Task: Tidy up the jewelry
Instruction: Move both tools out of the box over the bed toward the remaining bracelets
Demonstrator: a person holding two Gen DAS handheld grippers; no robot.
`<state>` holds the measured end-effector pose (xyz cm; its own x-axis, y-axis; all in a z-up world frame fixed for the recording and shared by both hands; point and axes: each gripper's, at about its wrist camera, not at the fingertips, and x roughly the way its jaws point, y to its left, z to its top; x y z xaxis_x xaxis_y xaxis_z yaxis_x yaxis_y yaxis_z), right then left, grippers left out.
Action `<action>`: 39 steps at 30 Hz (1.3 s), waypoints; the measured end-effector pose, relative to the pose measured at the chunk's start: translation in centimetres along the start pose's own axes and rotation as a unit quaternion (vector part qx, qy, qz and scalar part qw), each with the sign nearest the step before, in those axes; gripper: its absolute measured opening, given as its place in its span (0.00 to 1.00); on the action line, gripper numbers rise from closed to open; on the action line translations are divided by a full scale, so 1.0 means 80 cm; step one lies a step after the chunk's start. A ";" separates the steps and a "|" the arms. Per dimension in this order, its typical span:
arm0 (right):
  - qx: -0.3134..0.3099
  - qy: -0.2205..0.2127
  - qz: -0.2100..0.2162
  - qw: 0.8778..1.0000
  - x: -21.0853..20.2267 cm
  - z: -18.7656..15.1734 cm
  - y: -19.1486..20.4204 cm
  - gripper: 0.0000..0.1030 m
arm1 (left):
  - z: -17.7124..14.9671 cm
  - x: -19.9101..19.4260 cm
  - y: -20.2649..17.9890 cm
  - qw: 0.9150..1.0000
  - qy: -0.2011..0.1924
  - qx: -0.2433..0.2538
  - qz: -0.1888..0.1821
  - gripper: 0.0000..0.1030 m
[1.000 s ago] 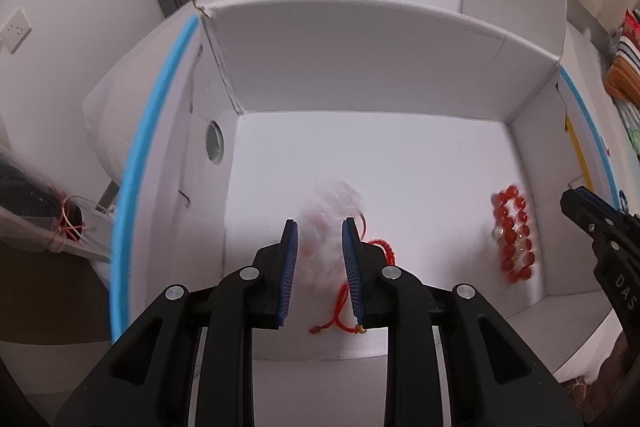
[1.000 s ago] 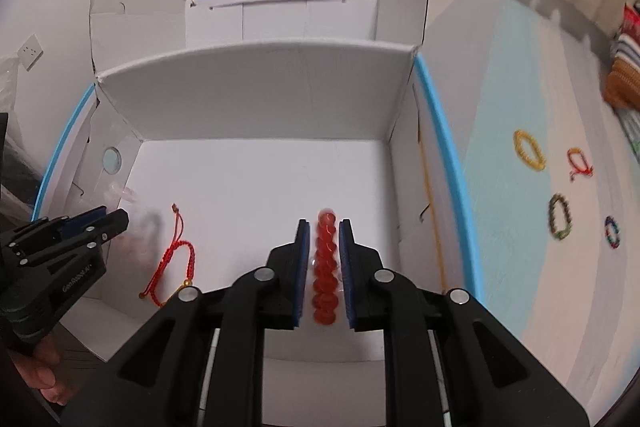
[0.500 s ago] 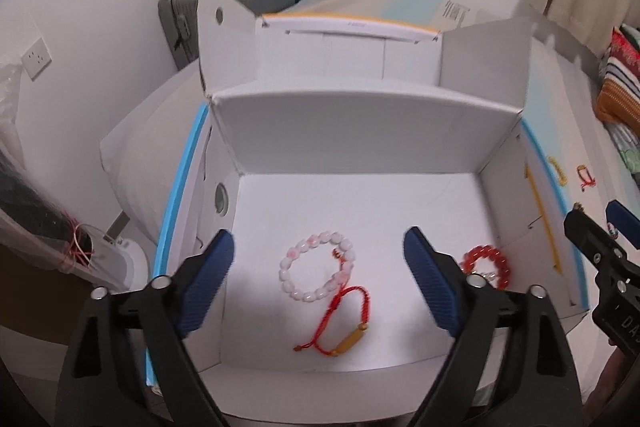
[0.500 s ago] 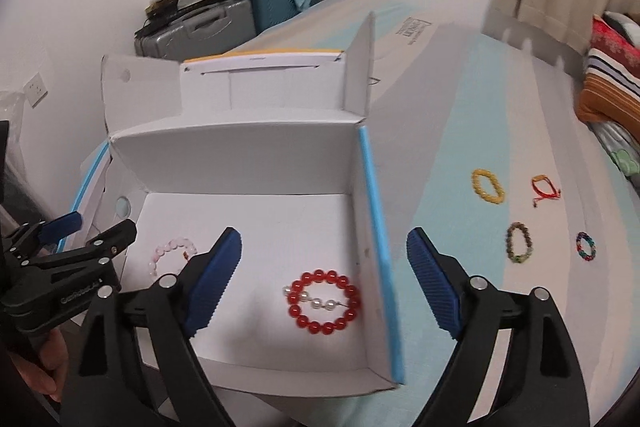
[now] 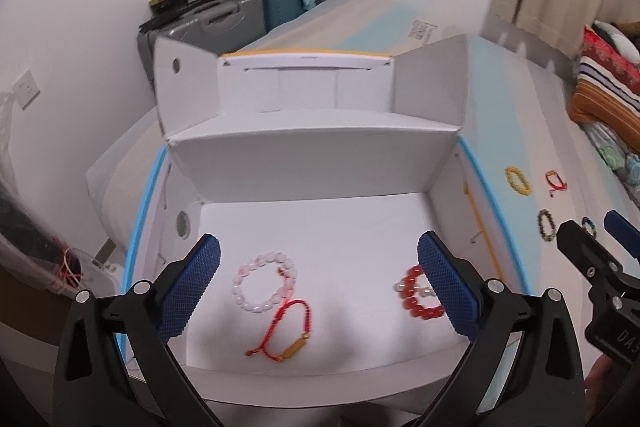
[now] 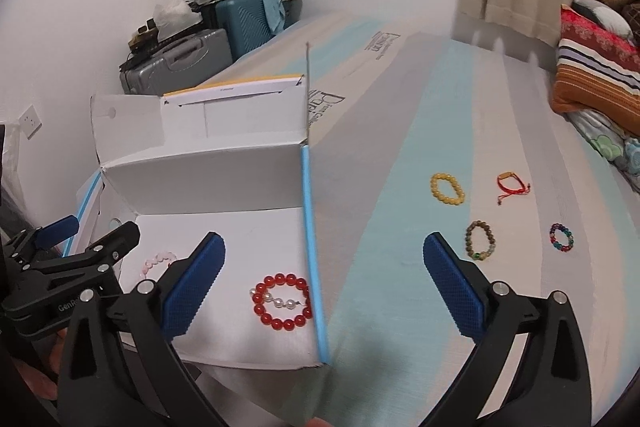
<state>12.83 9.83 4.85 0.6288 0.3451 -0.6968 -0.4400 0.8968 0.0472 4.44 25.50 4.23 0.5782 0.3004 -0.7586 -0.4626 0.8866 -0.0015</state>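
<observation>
Both grippers spread wide and empty above the white box [image 5: 312,167].

Inside the box lie a pale pink bead bracelet [image 5: 265,281], a red cord bracelet [image 5: 290,327] just beside it, and a red bead bracelet [image 6: 282,301] by the right wall. The left gripper [image 5: 318,287] and right gripper [image 6: 324,287] hold nothing. Right of the box, on the striped mattress [image 6: 400,267], lie yellow [image 6: 447,188], red cord [image 6: 512,187], brown-green [image 6: 481,240] and multicoloured [image 6: 561,237] bracelets. The mattress print is illegible; the left gripper's body reads "GenR…".

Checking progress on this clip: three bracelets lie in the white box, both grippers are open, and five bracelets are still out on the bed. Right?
Not quite: the right wrist view shows four left on the bed, not five: yellow bead bracelet, red cord bracelet, brown bead bracelet, multicolor bead bracelet. The rest holds.
</observation>
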 end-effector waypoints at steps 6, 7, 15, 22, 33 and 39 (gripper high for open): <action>0.008 -0.011 -0.015 1.000 -0.019 0.001 -0.031 0.93 | 0.004 -0.010 -0.029 1.000 -0.008 0.012 -0.010 0.94; 0.010 -0.013 -0.018 1.000 -0.022 0.001 -0.036 0.93 | 0.004 -0.011 -0.034 1.000 -0.008 0.013 -0.012 0.94; 0.032 -0.015 -0.037 0.999 -0.040 -0.003 -0.093 0.93 | 0.003 -0.018 -0.087 0.998 -0.007 0.044 -0.040 0.94; 0.063 -0.014 -0.061 0.996 -0.051 -0.011 -0.156 0.93 | 0.002 -0.020 -0.144 0.996 -0.009 0.072 -0.061 0.94; 0.098 -0.016 -0.098 0.990 -0.058 -0.027 -0.252 0.93 | -0.008 -0.011 -0.235 0.989 -0.007 0.115 -0.093 0.94; 0.118 -0.002 -0.118 0.986 -0.044 -0.042 -0.305 0.93 | -0.014 0.003 -0.285 0.984 -0.010 0.138 -0.117 0.94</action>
<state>19.24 -14.20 3.75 0.6985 0.1188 -0.7057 -0.1197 0.9916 0.0485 14.34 4.99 3.37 0.6621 0.0818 -0.7449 -0.1177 0.9930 0.0044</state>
